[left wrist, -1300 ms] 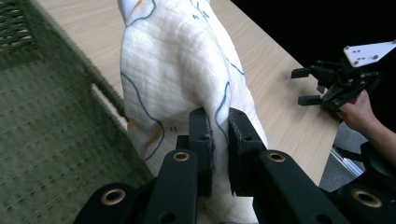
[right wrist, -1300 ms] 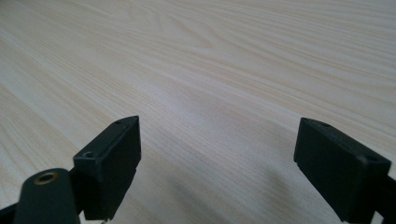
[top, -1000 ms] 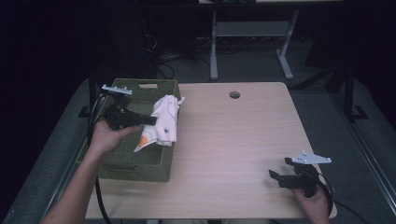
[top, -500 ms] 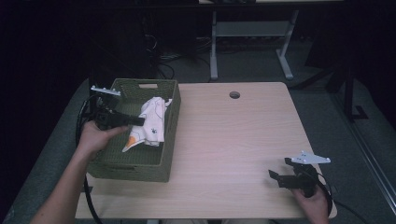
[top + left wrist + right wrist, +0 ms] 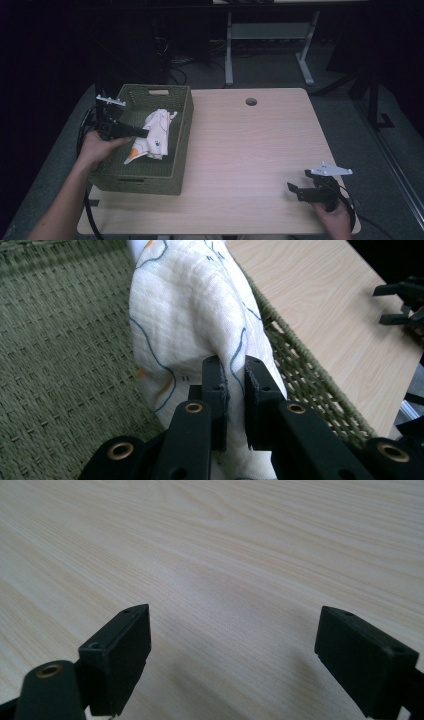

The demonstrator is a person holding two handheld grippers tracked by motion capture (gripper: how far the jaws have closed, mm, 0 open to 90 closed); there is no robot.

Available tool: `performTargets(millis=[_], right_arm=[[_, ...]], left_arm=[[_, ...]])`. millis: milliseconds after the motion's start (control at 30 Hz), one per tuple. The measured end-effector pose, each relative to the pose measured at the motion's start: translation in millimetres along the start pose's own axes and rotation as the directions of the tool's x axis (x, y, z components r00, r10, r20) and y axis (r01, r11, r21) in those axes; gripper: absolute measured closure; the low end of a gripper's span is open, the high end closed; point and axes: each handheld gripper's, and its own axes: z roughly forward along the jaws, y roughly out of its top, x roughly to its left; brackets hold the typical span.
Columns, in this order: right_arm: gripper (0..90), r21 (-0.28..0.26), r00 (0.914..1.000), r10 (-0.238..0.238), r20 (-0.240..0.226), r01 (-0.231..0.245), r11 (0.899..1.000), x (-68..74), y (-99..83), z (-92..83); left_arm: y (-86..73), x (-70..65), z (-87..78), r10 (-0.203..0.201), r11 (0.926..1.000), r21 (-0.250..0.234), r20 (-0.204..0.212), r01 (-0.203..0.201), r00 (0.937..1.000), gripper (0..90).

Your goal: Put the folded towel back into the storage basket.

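My left gripper [image 5: 234, 382] jaws pinch the white cloth [image 5: 152, 135] inside the green basket [image 5: 181, 145], 9 o'clock on the counter [image 5: 250, 145]. Right gripper [image 5: 232, 650] jaws open, idle at 5 o'clock. Risk: cloth snags the basket weave on release.

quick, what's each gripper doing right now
Left gripper: closed, pinching a fold of the white cloth inside the green basket.
Right gripper: open, holding nothing, above the bare wooden table.
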Motion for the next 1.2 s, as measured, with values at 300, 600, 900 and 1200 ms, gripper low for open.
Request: performTargets(millis=[300, 600, 900, 1200], right_arm=[[14.5, -0.001, 1.0, 0.006, 0.004, -0.006, 1.0, -1.2, -0.7, -0.8], [14.5, 0.001, 1.0, 0.008, 0.0, -0.008, 1.0, -2.3, -0.4, 0.1], [14.4, -0.009, 1.0, 0.007, -0.004, -0.007, 1.0, -2.2, -0.3, -2.1], [14.5, -0.011, 1.0, 0.005, -0.004, -0.005, 1.0, -2.1, -0.3, -2.6]], left_arm=[[0.0, 9.7, 23.6, 0.028, 0.9913, 0.129, -0.022, -0.025, 0.9994, 81.3], [1.3, 13.7, 53.4, 0.141, 0.961, 0.264, -0.212, -0.082, 0.9671, 57.8], [0.4, 18.1, 66.0, 0.128, 0.9503, 0.309, -0.266, -0.041, 0.9555, 51.8], [-3.9, 26.2, 77.0, 0.112, 0.9279, 0.373, -0.256, -0.009, 0.9602, 75.4]])
